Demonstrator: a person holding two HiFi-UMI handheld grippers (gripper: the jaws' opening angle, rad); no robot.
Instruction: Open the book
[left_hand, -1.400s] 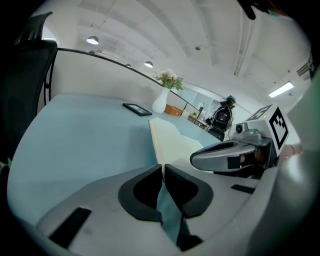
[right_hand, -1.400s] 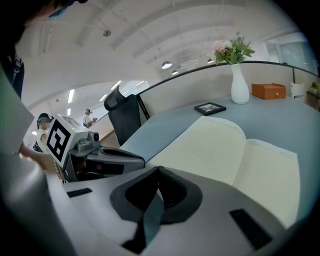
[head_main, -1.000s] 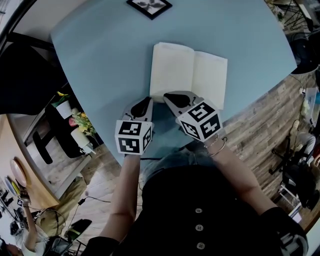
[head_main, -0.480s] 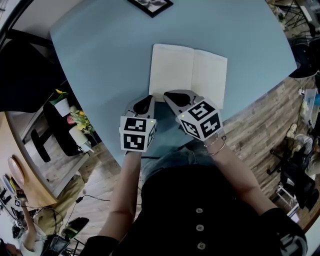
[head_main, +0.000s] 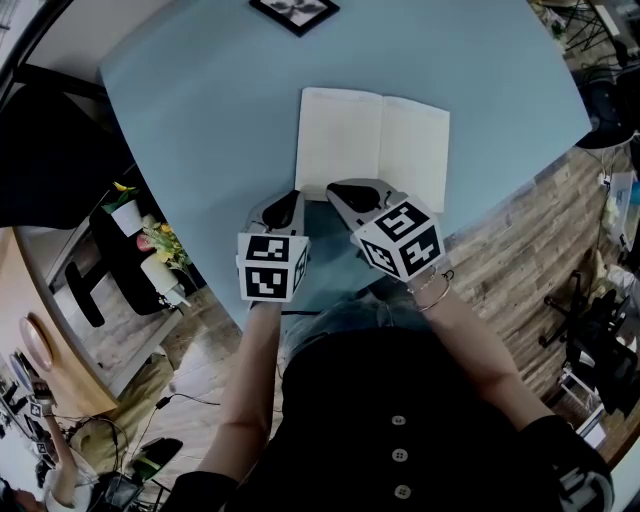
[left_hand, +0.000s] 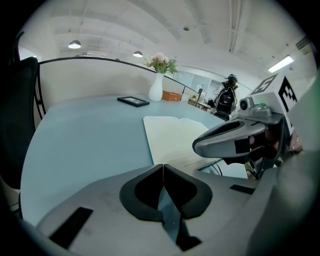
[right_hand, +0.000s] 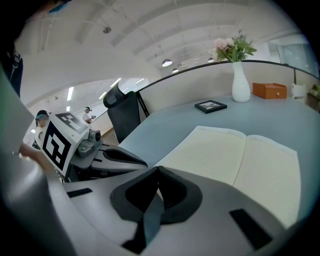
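Note:
The book lies open and flat on the blue table, showing two blank cream pages; it also shows as the book and the book in the gripper views. My left gripper hovers at the table's near edge, just left of the book's near corner, jaws shut on nothing. My right gripper sits beside it at the book's near edge, also shut and empty. In the left gripper view the right gripper shows at the right.
A black picture frame lies at the table's far side. A white vase with flowers and an orange box stand beyond it. A black chair is at the table's left. The table's near edge runs just below the grippers.
Almost nothing: both grippers stay shut at the book's near edge; the left gripper has shifted slightly toward the right one. The book stays open.

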